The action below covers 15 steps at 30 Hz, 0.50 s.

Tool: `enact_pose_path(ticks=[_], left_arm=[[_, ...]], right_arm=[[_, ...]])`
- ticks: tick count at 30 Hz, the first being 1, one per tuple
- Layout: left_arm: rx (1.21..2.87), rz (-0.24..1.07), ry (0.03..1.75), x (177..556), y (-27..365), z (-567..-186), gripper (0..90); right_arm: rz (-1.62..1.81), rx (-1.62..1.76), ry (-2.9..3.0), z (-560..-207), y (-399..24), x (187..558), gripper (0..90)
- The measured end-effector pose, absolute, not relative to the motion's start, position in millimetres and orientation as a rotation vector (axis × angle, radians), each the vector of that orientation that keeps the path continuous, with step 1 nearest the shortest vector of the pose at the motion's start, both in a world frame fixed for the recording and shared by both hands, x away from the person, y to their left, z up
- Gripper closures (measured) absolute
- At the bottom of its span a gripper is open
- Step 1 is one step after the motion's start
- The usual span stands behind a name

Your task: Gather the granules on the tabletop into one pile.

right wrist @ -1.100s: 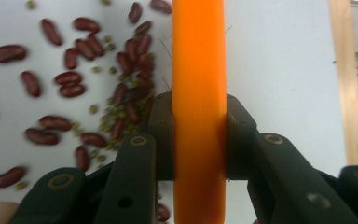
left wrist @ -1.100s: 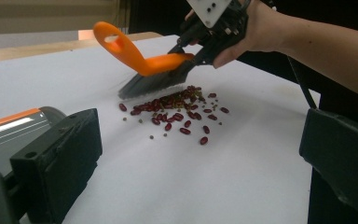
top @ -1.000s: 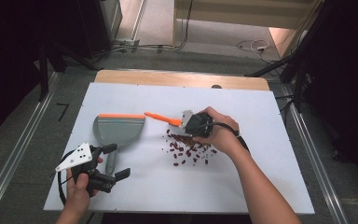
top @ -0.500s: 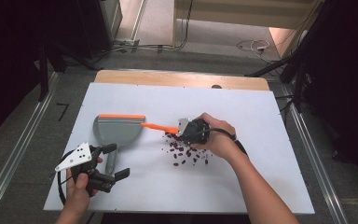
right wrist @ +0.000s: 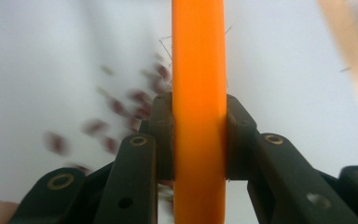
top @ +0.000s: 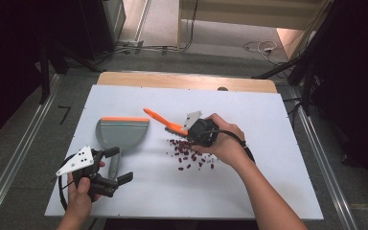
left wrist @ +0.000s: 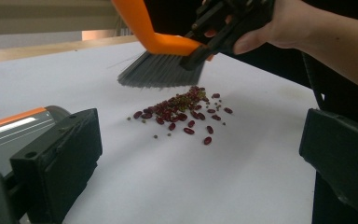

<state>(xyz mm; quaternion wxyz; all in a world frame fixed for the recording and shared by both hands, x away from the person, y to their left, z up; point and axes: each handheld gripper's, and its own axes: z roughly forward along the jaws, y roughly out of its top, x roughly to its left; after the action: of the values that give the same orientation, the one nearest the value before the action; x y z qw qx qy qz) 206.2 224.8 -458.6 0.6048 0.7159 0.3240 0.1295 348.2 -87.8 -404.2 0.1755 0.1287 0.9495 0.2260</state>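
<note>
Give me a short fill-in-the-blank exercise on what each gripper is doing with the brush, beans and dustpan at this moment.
1. The right gripper is shut on the handle of the ____ hand brush.
2. The brush's grey bristles hang just above the pile of small dark red ____ on the white table.
3. The left gripper is ____, beside the grey plastic dustpan.

Missing words: orange; beans; open

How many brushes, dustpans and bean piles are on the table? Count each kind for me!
Brush: 1
Dustpan: 1
Pile of beans: 1
Total: 3
</note>
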Motion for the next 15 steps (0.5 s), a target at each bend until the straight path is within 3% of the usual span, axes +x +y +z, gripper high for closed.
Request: enact_pose_path(ticks=[6,15], left_arm=[[1.657,0.299,0.745,205.4,224.6,-458.1,0.1],[1.660,0.301,0.745,205.7,225.4,-458.5,0.1]], right_arm=[[0.755,0.724,2.826,-406.2,-63.3,332.4,68.6],[0.724,0.916,2.958,-428.5,-40.8,331.0,68.6]])
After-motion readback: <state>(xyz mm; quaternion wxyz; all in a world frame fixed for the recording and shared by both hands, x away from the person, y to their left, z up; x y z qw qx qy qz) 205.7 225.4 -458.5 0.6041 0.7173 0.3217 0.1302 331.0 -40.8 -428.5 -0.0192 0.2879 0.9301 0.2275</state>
